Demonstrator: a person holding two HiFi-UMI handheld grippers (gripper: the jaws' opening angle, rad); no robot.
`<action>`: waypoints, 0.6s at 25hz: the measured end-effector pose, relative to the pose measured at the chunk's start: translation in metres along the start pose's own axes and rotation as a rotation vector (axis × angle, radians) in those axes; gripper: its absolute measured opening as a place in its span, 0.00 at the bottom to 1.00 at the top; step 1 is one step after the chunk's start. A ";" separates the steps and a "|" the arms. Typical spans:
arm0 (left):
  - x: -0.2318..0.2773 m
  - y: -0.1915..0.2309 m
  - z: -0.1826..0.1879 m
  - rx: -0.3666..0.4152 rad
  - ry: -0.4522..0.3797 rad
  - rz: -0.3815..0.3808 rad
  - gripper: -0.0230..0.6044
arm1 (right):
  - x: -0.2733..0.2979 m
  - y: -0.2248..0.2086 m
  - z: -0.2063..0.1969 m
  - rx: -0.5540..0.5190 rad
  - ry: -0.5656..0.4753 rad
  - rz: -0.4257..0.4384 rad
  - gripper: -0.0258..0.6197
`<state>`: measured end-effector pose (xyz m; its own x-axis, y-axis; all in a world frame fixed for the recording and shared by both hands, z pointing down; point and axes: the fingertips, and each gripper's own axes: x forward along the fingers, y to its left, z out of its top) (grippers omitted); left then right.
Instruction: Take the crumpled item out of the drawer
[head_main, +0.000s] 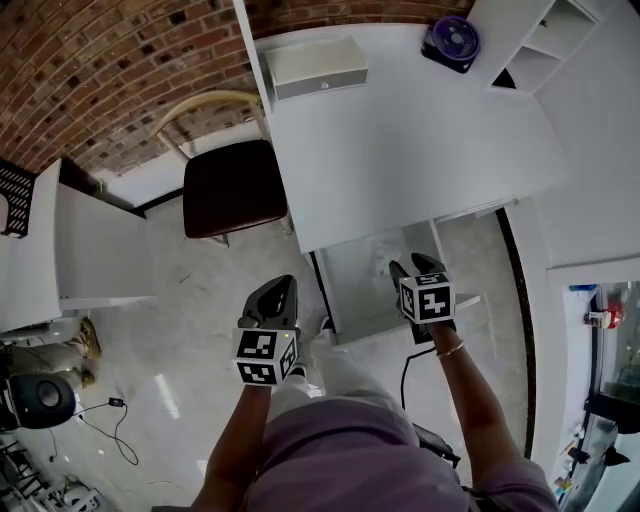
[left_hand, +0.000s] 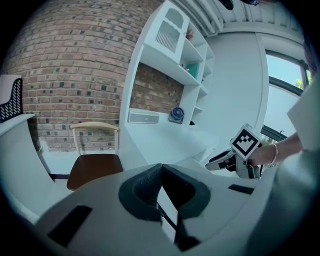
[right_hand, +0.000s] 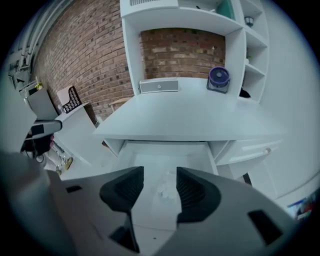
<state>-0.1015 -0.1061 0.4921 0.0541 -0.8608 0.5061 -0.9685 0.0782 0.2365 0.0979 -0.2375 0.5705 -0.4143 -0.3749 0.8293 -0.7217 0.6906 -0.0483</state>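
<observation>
Plainly, the right gripper (right_hand: 160, 182) has its jaws apart and empty, framing the crumpled item (right_hand: 164, 191), which lies below on the bottom of the pulled-out drawer (right_hand: 165, 148), clear of both side walls and forward of the bench (right_hand: 190, 115) edge, with open room above. The right forearm (head_main: 470, 390) reaches forward and this gripper tips steeply down over the drawer, while the left gripper (left_hand: 161, 172), jaws closed on nothing, hangs left of the drawer near the chair (head_main: 235, 185). The item is a small pale clump whose long axis I cannot make out.
</observation>
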 end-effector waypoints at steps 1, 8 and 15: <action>-0.001 0.001 0.000 -0.005 0.003 0.007 0.04 | 0.004 0.001 -0.003 -0.013 0.023 0.006 0.37; 0.008 0.006 -0.012 -0.032 0.021 0.076 0.04 | 0.050 -0.009 -0.019 -0.093 0.116 0.068 0.40; 0.009 0.012 -0.028 -0.049 0.051 0.124 0.04 | 0.084 -0.013 -0.033 -0.222 0.198 0.104 0.41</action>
<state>-0.1055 -0.0986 0.5224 -0.0517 -0.8163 0.5754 -0.9555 0.2080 0.2093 0.0904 -0.2573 0.6587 -0.3479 -0.1824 0.9196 -0.5334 0.8452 -0.0342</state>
